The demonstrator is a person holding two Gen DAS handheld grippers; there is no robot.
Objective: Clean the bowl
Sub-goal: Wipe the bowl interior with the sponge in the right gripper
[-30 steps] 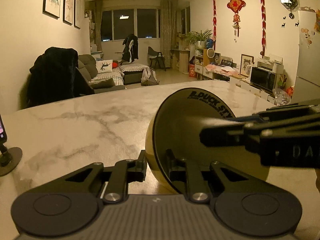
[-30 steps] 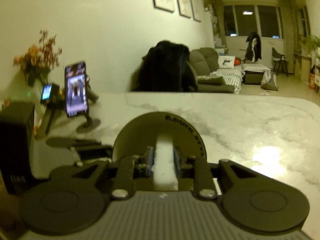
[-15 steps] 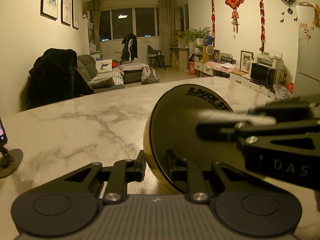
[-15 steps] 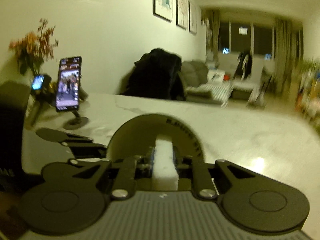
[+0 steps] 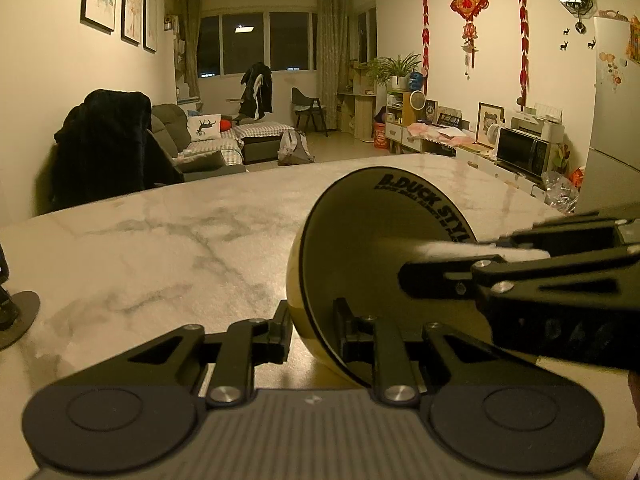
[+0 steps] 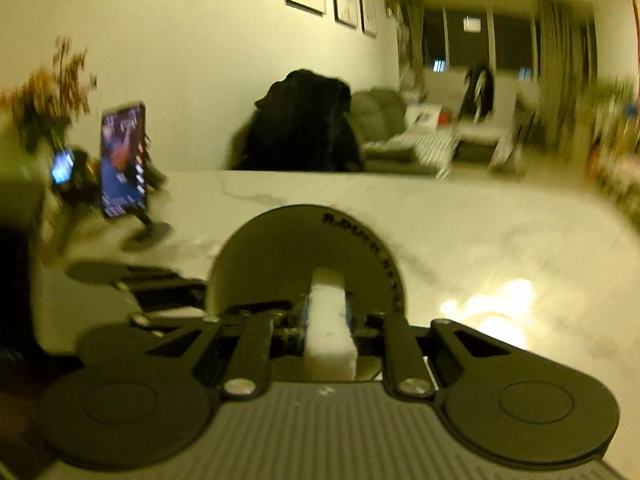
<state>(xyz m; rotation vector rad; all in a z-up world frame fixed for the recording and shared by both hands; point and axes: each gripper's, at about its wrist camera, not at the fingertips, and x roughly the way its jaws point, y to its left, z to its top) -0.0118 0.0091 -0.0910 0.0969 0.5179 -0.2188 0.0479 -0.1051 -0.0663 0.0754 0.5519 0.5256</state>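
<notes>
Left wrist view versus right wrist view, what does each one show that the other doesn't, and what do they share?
Only the left wrist view shows the microwave, the red wall hangings and the left gripper with its jaws clamping the bowl's rim.

Only the right wrist view shows the phone on its stand, the dried flowers, and the right gripper head-on, jaws shut on the white sponge.

Both show the bowl tipped on its side with its dark inside facing the sponge, the marble table, the dark coat on the chair and the sofa.
</notes>
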